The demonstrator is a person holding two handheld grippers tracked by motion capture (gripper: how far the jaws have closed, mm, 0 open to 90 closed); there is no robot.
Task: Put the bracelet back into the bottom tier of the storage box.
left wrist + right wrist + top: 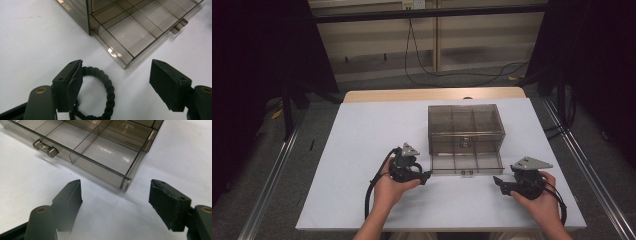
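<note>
Item: black braided hair tie (100,93), on the table (362,150) by the near left corner of the open drawer (130,32) | handling: judged light, soft, floppy; pinch across the cord | left gripper (116,82): jaws apart, straddling it | right gripper (115,202): jaws apart, empty.

A white table (362,140) with a wooden far edge (432,94) is shown. Beyond it, black cables (447,74) are seen on grey floor; dark curtains, probably fabric, flank both sides.
</note>
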